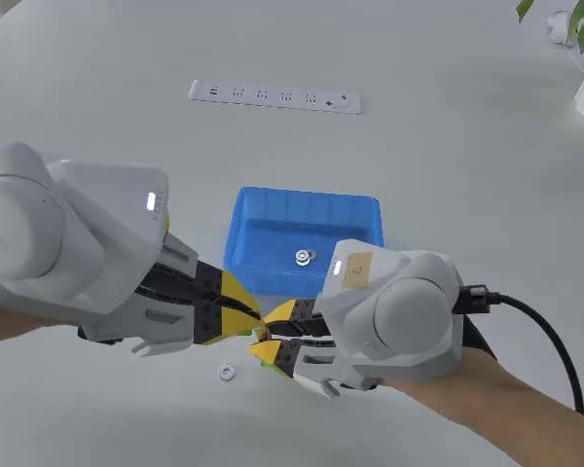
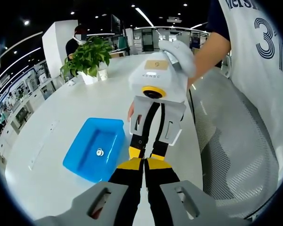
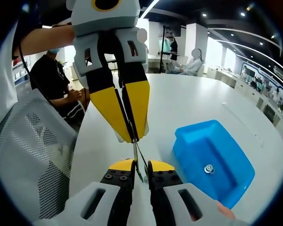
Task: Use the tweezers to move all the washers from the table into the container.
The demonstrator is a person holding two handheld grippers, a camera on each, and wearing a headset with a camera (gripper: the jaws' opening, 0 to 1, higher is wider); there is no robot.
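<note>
One washer (image 1: 227, 371) lay on the worktop (image 1: 419, 126), just near and left of where we had both tips meeting; another sat in the container (image 1: 273, 209) beyond. The tweezers (image 3: 137, 157) ran left-right between them, clamped by the left hand-held gripper (image 2: 144, 165), with the right hand-held gripper (image 3: 142, 168) narrow around them.

Broad white surface (image 1: 448, 78) running off into a large open hall. Dark ceiling overhead with small spotlights (image 2: 26, 22) and long light strips (image 2: 142, 13). White pillar (image 2: 56, 42) at the far end, display shelves (image 2: 14, 99) along one wall. Potted green plant (image 2: 87, 56) and white power strip (image 1: 273, 96) on the surface. Grey mesh chair (image 2: 236, 160) just beside its edge, seated person in black (image 3: 54, 80) beyond.
</note>
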